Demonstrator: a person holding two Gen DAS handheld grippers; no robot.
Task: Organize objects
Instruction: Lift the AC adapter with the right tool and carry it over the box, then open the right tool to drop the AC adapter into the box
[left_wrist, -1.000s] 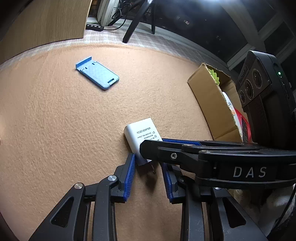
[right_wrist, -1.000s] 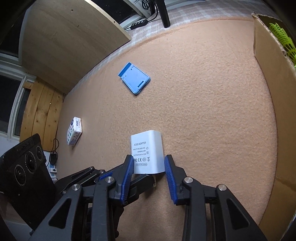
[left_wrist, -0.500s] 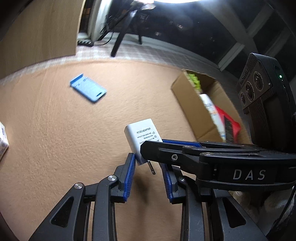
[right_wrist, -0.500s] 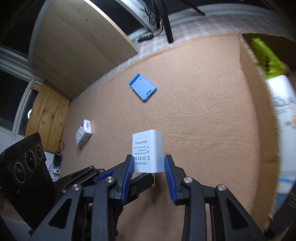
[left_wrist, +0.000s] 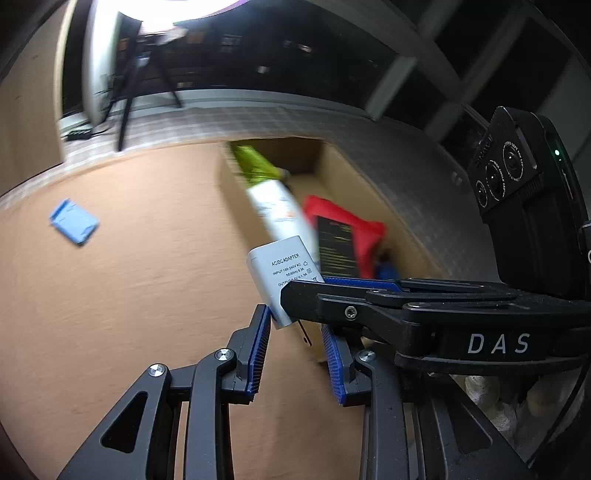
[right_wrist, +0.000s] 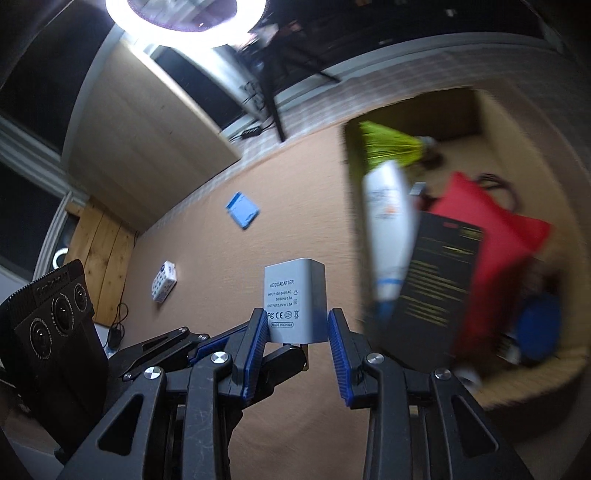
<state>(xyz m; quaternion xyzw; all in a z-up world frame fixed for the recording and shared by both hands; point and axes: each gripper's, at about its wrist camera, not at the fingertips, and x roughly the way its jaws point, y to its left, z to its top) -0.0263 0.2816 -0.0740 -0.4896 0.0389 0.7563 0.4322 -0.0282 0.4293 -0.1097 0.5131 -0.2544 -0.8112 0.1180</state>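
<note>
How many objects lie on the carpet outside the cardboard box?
2: a blue holder toward the far edge, a small dotted box at left. Others may be hidden.

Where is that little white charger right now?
The white charger is pinched in the right gripper, above the tan mat, just left of the open cardboard box.

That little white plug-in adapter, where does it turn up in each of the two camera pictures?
Left wrist view: the white adapter sits just below centre, partly hidden by the right gripper, which crosses in from the right.
Right wrist view: the adapter is low at centre, clamped between the blue pads.
Shared landmark: the blue case lying flat on the orange mat, beyond and left of the adapter.
</note>
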